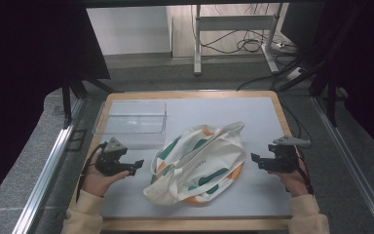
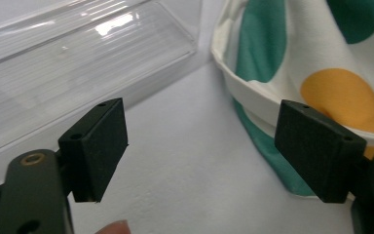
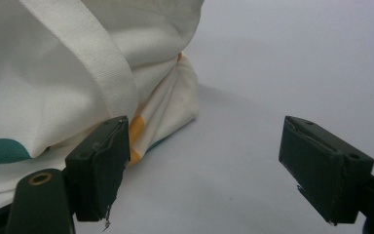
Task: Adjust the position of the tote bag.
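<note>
A soft cream canvas tote bag [image 1: 198, 163], blotched green and orange, lies crumpled mid-table on a smooth pale mat [image 1: 268, 117], beside a clear rigid plastic tray [image 1: 131, 117]. The left gripper [image 1: 137, 165] and right gripper [image 1: 254, 160] flank it, jaws wide, holding nothing, just short of the cloth.

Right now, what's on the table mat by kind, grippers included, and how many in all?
Cloth tote bag: 1
Clear plastic box: 1
Hand-held grippers: 2, left gripper and right gripper, both with jaws open
Total: 4
</note>
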### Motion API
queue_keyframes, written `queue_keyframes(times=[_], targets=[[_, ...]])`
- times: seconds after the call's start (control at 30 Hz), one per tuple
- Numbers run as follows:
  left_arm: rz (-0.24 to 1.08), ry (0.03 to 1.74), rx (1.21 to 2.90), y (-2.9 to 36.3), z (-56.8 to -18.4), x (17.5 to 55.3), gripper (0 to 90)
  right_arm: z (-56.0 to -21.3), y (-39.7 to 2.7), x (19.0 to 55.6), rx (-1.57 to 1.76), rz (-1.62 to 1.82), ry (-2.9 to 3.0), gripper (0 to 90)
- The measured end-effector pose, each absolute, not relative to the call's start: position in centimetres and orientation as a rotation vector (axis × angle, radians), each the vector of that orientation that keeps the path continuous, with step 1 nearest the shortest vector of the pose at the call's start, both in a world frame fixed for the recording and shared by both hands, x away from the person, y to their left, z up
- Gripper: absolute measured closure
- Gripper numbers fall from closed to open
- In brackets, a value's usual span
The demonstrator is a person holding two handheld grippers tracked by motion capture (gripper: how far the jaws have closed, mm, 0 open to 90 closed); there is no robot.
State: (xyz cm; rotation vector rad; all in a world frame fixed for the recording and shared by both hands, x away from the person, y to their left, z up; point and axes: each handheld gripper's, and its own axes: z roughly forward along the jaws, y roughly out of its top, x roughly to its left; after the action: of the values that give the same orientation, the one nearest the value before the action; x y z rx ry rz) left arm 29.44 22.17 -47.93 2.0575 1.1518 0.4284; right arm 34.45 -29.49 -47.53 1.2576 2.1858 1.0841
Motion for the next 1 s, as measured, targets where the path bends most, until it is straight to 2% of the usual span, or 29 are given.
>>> queue_keyframes(times=[0.43, 0.53, 0.93, 1.0], targets=[[0.449, 1.157, 2.095, 21.4, -46.4, 28.7, 21.3, -47.5, -30.2, 34.0, 1.249, 1.088, 2.180, 20.6], [0.404, 1.145, 2.098, 21.2, -46.3, 28.6, 21.3, -47.2, -30.2, 33.8, 1.244, 1.100, 2.169, 20.9], [0.382, 1.102, 2.075, 21.9, -44.3, 27.4, 21.5, -46.9, -30.4, 33.7, 1.236, 1.102, 2.158, 21.0], [0.335, 1.081, 2.060, 22.0, -43.8, 27.0, 21.4, -46.9, -30.4, 33.7, 1.235, 1.094, 2.161, 21.0]])
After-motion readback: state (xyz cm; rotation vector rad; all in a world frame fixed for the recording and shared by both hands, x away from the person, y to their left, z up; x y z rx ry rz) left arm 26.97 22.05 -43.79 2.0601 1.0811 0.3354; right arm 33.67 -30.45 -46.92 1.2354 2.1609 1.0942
